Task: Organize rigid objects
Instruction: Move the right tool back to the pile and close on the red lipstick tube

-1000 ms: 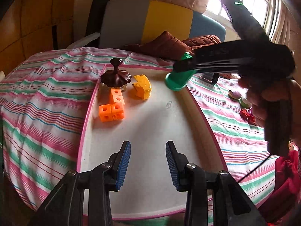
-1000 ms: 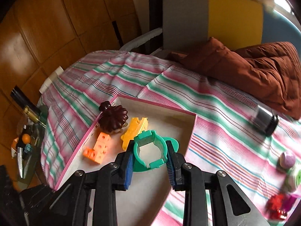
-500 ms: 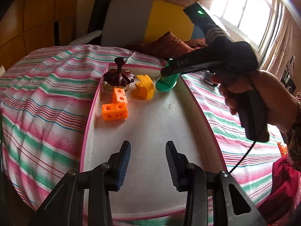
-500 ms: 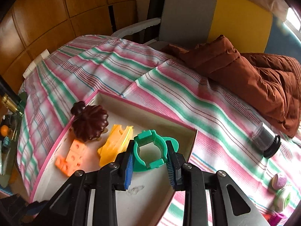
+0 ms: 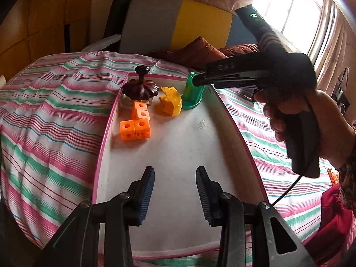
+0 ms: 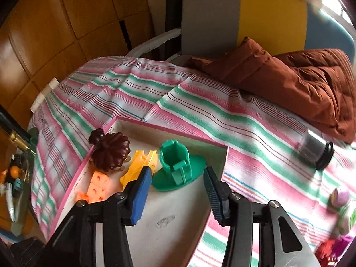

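Observation:
A pink-rimmed white tray lies on the striped cloth. At its far end sit a dark brown lid-like piece, orange cubes, a yellow piece and a green holder. The green holder stands on the tray floor, free between the opening jaws of my right gripper, whose pads do not touch it. My left gripper hovers open and empty over the tray's near end.
A brown quilt and a colour-block chair back lie beyond the tray. On the cloth to the right are a dark cylinder, a small round toy and red pieces. A person's hand holds the right gripper.
The right gripper carried the green holder down to the tray's far end beside the yellow piece, then spread its jaws and let it go. The left gripper stayed put.

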{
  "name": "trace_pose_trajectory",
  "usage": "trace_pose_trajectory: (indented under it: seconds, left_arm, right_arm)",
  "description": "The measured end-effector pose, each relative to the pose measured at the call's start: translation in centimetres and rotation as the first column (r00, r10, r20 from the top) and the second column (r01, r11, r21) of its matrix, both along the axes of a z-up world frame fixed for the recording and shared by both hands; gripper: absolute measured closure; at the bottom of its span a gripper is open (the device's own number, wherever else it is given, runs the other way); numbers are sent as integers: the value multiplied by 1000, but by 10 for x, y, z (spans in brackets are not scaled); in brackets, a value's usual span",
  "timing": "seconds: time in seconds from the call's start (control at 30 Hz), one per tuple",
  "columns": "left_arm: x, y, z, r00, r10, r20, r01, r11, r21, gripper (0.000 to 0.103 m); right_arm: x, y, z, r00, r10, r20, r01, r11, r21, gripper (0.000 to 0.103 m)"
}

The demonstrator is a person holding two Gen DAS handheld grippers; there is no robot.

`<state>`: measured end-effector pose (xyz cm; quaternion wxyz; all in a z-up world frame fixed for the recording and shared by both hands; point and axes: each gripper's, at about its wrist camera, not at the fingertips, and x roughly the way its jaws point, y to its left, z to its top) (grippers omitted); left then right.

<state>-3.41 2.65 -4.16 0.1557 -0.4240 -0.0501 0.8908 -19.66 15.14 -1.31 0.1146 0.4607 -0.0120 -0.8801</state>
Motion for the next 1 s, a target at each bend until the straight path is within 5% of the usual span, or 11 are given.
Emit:
trace_pose_trajectory:
  seconds: [0.37, 1.0]
  left_arm:
    - [6, 8, 1, 1000, -25, -11, 25, 1000, -16, 64]
    - [40, 47, 12, 983, -166, -76, 163, 986, -33, 64]
  right_arm:
    - [58, 28, 14, 997, -61, -49, 60, 998, -26, 44]
    - [151, 154, -28, 961, -262, 89, 262, 965, 11, 44]
